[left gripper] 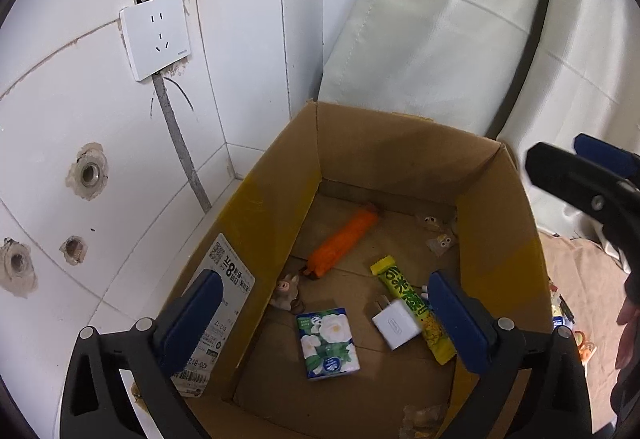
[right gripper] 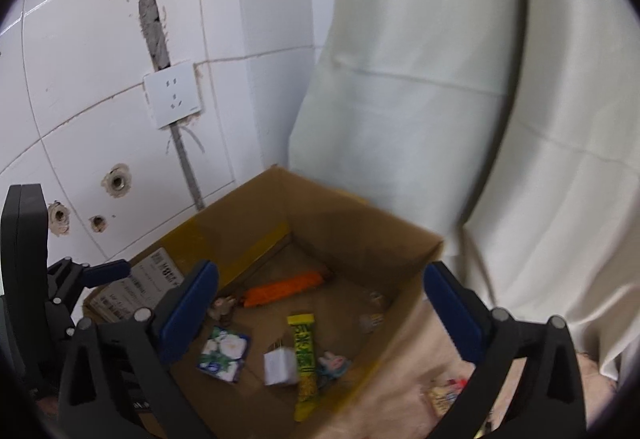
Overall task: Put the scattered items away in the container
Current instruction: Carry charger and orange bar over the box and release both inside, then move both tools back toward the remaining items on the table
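An open cardboard box (left gripper: 496, 199) (right gripper: 360, 227) stands in a tiled corner. Inside lie an orange folded umbrella (left gripper: 344, 243) (right gripper: 284, 287), a green-and-white tissue pack (left gripper: 328, 343) (right gripper: 224, 353), a white charger plug (left gripper: 396, 323) (right gripper: 278, 365), a yellow-green snack stick (left gripper: 412, 307) (right gripper: 305, 359), a small pig figure (left gripper: 286, 293) and owl-eyed trinkets (left gripper: 440, 239). My left gripper (left gripper: 328, 323) hovers open above the box, empty. My right gripper (right gripper: 320, 311) also hangs open over the box with nothing between its fingers; it shows at the right edge of the left wrist view (left gripper: 580, 175).
White tiled walls with a socket (left gripper: 156, 35) (right gripper: 174, 99) and drill holes stand behind and left of the box. A pale curtain (left gripper: 440, 19) (right gripper: 420, 79) hangs behind it. Small colourful items (right gripper: 444, 395) lie on a beige cloth (left gripper: 576, 263) right of the box.
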